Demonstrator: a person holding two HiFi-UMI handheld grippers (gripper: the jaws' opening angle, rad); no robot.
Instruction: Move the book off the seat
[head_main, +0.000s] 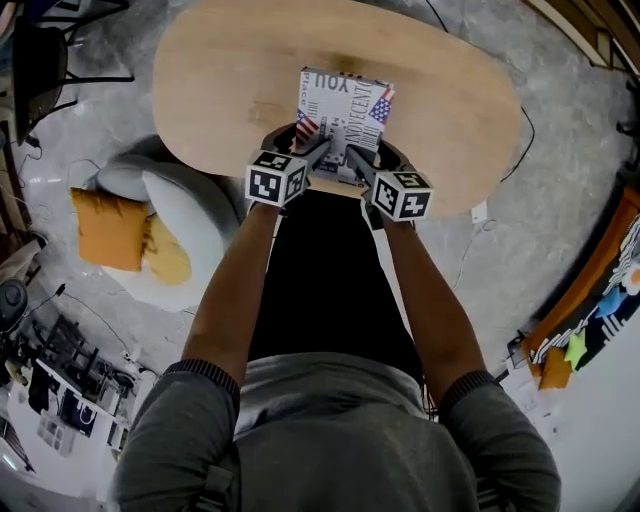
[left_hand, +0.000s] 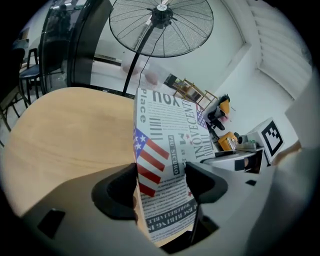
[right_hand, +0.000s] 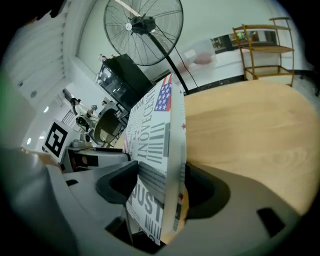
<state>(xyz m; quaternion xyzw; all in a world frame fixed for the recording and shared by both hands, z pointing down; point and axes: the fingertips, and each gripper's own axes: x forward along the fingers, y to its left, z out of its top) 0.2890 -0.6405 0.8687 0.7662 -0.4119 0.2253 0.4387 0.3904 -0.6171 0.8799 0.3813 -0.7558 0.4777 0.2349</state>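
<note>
Pale wood underneath, smooth and wide: the bench (head_main: 220, 70). Above it, straight ahead of both grippers, the book (head_main: 345, 108), dressed in grey newspaper print with a little striped flag. Resting on the wood or hanging just above it: hard to tell. Probably only the setting down left to do.

Pinched at its near edge from two sides. Caught on the left by the left gripper (left_hand: 160, 186), with one jaw pressed on each face of the cover. Caught on the right by the right gripper (right_hand: 157, 187), with jaws wide but tight on the thick block of pages. Nothing else between either pair of jaws.

Probably stiff: sticking straight out from the jaws with no droop or bend. Probably a bit heavy too, being thick, so better carried with two grips than one. Maybe slippery, with that smooth printed cover, so worth a firm squeeze. Not easy to break, though likely to dent at a corner if dropped.

Best taken just where held now: near the two close corners, across the whole thickness, cover and pages shut together, never by the cover alone.
</note>
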